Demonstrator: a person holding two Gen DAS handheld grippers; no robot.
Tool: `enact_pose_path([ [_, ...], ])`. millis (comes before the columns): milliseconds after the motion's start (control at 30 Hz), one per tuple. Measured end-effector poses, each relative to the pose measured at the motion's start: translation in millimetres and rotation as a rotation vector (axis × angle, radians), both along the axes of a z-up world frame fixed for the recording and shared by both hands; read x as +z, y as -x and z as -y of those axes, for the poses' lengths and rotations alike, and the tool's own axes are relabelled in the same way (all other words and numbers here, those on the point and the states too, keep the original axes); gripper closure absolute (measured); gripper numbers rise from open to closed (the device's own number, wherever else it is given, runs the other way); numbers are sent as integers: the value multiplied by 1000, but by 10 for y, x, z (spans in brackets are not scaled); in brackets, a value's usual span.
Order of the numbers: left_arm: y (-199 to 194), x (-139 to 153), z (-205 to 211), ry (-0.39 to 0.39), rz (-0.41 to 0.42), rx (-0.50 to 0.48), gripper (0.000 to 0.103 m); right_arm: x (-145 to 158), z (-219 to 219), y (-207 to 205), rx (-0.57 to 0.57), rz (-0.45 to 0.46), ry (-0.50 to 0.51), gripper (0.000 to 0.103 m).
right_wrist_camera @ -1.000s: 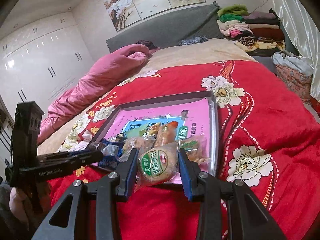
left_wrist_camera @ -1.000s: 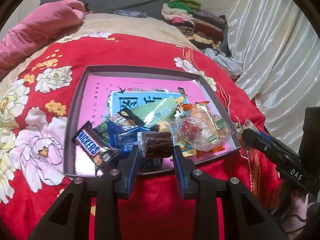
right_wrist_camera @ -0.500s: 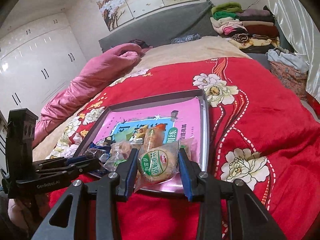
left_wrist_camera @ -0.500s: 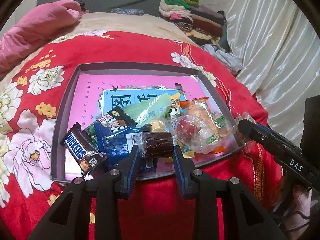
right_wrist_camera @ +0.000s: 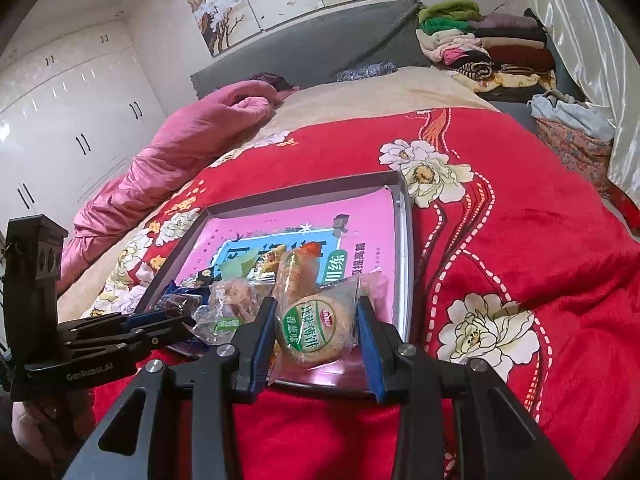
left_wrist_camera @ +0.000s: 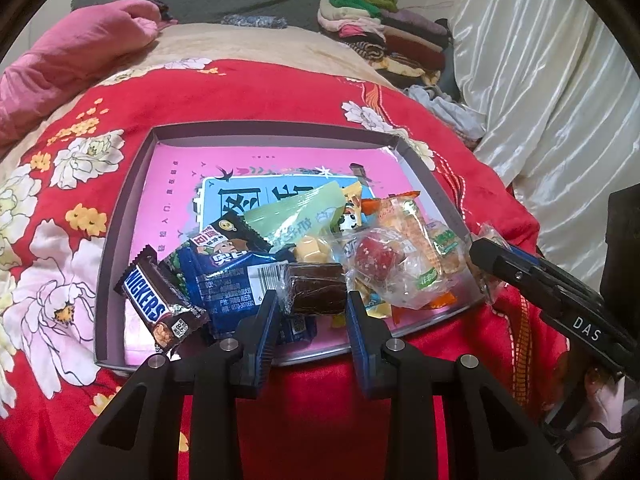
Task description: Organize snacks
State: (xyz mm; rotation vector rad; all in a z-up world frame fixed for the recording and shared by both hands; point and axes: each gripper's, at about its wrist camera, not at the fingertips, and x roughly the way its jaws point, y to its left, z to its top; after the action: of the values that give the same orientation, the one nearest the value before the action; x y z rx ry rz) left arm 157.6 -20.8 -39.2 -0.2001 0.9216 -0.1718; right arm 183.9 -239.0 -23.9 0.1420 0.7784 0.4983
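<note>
Both tools loaded over the near edge of the grey tray. Left tool clenched on a brown cake in clear wrap, held just above the snack pile. Right tool clamped on a round green-label pastry, sitting right between its pads over the tray's near right corner.

Compared with a second ago: not much. Same grips, same two packets, only a small shift in framing, tray sliding a bit in both views. So no drop yet, probably lining up where to set these down.

Ahead of the left tool: Snickers bar off to its left, blue packet right beside the cake, red sweet in a clear bag to its right. All still heaped at the near end, far half of the tray bare. Sorting barely begun by the look of it.
</note>
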Motion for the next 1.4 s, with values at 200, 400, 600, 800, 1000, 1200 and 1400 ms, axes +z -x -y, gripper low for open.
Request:
enact_pose_path([
  [200,-6,-11,11,-2,-1,-1,68,-76,-41,-26,2,-27,26,62],
  [400,-4,-16,13,-9,-5,3,67,-98,-16,-31,-11,-41,26,61],
  [600,29,20,9,-17,-4,10,54,-55,38,-16,-29,-37,14,58],
  [800,97,99,-41,-16,3,25,42,64,64,60,-40,8,9,53],
  [1000,225,243,-138,-21,24,49,28,251,-50,298,-20,107,43,41],
  [1200,352,363,-230,-28,39,74,26,387,-169,562,-1,182,70,32],
  [1400,554,397,-224,-45,31,74,25,409,-314,768,22,138,40,21],
])
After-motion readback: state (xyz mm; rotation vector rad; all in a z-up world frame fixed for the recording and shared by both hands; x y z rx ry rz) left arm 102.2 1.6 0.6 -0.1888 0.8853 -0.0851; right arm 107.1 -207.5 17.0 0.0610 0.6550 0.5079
